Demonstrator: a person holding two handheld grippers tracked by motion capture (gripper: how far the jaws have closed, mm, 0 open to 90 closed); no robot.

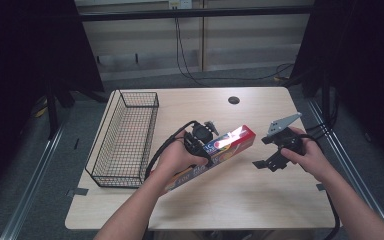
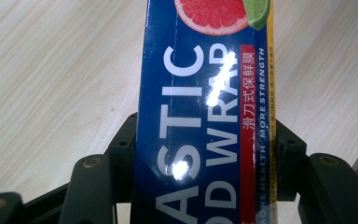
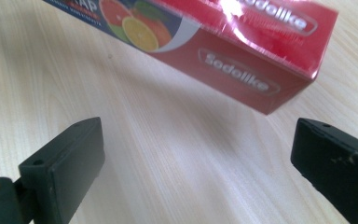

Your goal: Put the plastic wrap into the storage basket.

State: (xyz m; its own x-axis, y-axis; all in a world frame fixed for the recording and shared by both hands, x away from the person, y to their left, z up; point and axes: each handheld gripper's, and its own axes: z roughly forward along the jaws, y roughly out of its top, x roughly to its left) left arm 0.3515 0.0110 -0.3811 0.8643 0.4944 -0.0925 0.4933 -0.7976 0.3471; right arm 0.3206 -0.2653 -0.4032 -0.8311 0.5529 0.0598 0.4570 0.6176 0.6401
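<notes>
High view first: we see a pale wooden table (image 1: 250,195) with a small dark round hole (image 1: 233,100) near its far edge, and on its left side a black wire basket (image 1: 125,137), long and narrow, standing with its length running away from us. Next in size is a long box of plastic wrap (image 1: 220,150), blue along most of its length and red at the far end, lying at a slant across the middle of the table, just right of the basket and not touching it. Our left hand (image 1: 177,157) brings the left gripper (image 1: 200,142) onto the box about midway along it. From the left gripper view we see the box (image 2: 200,121) running up between the two black jaws, one pressed against each long side, so this claw is clenched on the box, with white lettering and a picture of cut grapefruit on its blue face. Whether the box is lifted or resting on the table we cannot tell for certain, though the right gripper view shows the red end (image 3: 256,56) of it with a soft shadow on the wood underneath. Our right hand (image 1: 307,157) holds the right gripper (image 1: 270,160) near that red end, apart from it; its jaws stand wide and released, with bare table (image 3: 177,158) between them.
</notes>
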